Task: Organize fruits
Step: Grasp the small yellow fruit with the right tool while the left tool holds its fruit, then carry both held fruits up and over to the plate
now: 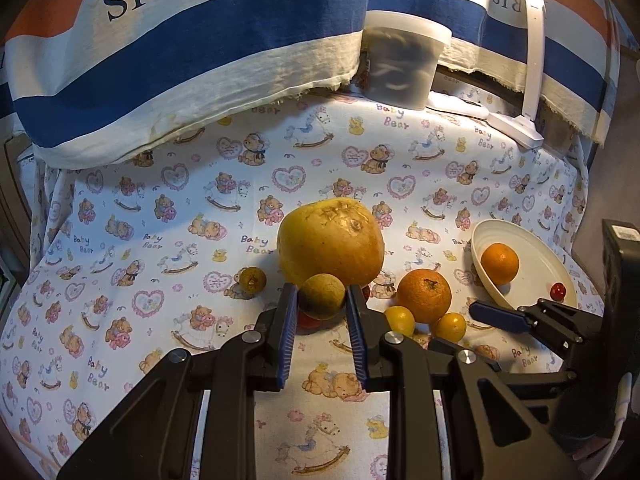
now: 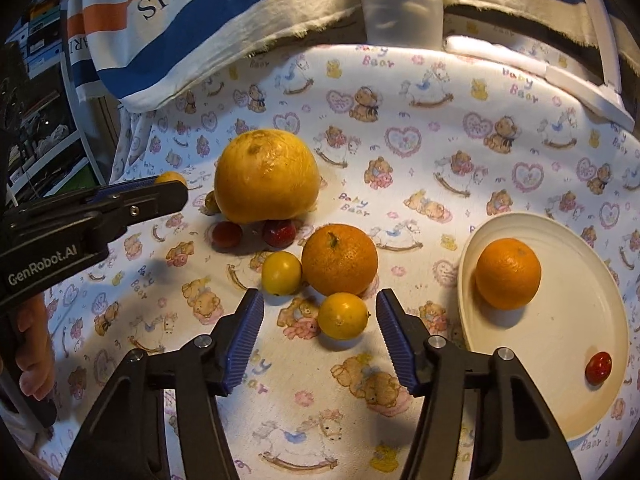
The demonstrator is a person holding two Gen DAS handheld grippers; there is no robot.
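Frosted tub's [image 1: 402,65] dark contents are too blurred.

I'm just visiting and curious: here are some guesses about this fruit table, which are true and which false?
1. The white plate holds an orange and a small red fruit. True.
2. The left gripper is empty. False: it is shut on a small brownish fruit.
3. The right gripper is open, a small yellow fruit between its fingers. True.
4. The big yellow fruit sits on the plate. False: it rests on the tablecloth.
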